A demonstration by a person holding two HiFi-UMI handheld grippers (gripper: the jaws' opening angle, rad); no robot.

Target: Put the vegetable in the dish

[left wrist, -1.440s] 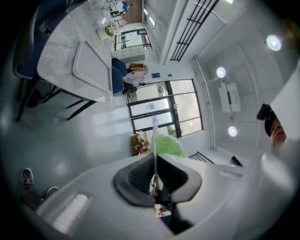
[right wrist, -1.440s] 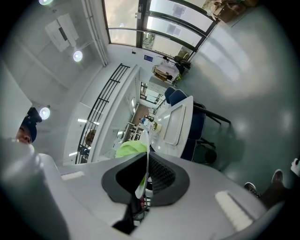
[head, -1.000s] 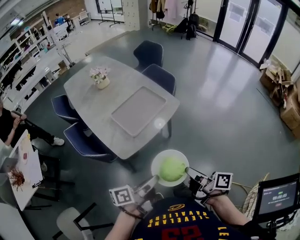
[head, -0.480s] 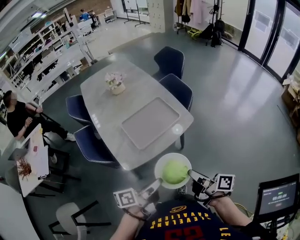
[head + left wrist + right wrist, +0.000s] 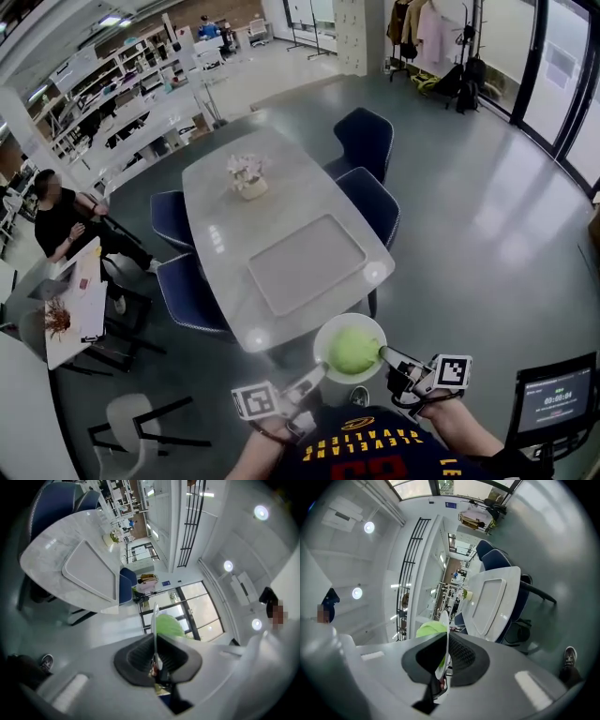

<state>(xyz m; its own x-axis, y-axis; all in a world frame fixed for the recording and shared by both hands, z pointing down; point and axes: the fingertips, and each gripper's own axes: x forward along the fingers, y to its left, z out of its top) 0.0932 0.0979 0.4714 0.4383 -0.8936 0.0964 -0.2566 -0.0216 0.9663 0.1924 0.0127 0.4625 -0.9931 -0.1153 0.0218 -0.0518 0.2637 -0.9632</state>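
Between the two hand-held grippers hangs a white dish (image 5: 328,329), and a round green vegetable (image 5: 354,349) lies in it. Left hand-held gripper (image 5: 316,374) has its jaws shut tight on the dish's near-left rim; right hand-held gripper (image 5: 385,355) is clamped likewise on the right rim. From each gripper view the dish shows only edge-on, a thin white line running out from between the dark pads, and the vegetable is mostly hidden behind it, just a green bulge. What kind of vegetable it is cannot be made out. Ahead of both grippers, well apart from the dish, stands a grey worktop (image 5: 225,216) bearing a tray (image 5: 305,264)
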